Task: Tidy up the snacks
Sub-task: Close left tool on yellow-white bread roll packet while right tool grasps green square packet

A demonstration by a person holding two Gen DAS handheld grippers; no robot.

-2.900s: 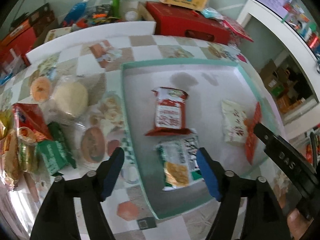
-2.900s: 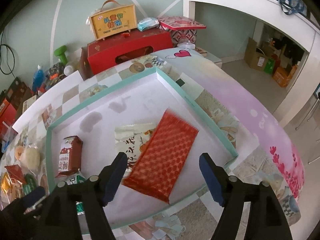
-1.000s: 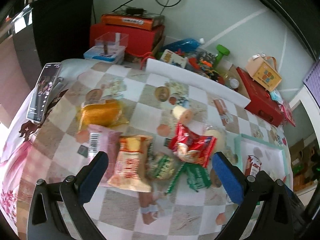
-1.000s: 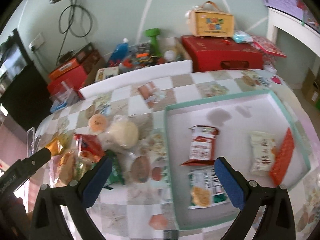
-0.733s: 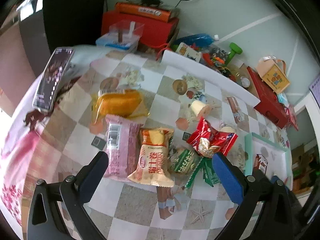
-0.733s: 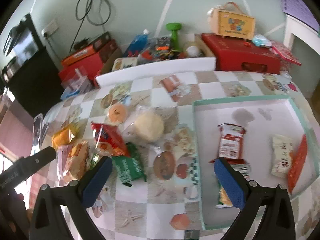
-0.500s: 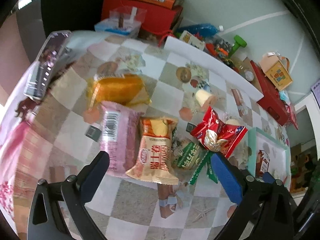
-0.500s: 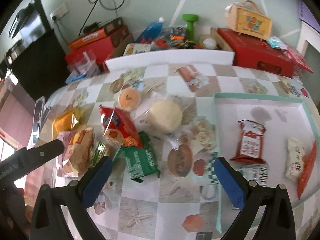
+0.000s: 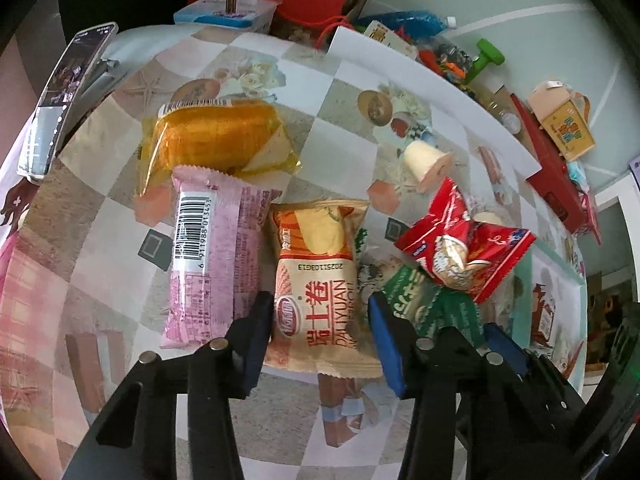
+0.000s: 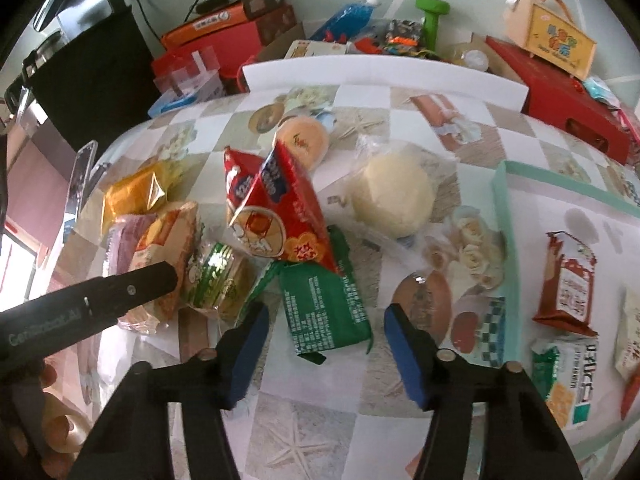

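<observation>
Checked tablecloth (image 10: 304, 432), snacks heaped at your 9 o'clock, teal-rimmed tray (image 10: 505, 240) at your 3 o'clock.
Bare cloth lies nearest you, below both sets of fingers. Your left gripper (image 9: 318, 334) is closing, jaws narrow, around the orange-and-cream packet (image 9: 320, 292); whether the pads touch it, you cannot tell. Your right gripper (image 10: 322, 350) is closing around the green packet (image 10: 324, 304), pads clear of it, beside the red bag (image 10: 276, 216).

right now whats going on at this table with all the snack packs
A person is sorting snacks with a gripper in each hand. The left gripper is closing around the orange-and-cream packet; the right gripper is closing around the green packet. Neither is lifted yet. Several packs already lie in the teal-rimmed tray.
</observation>
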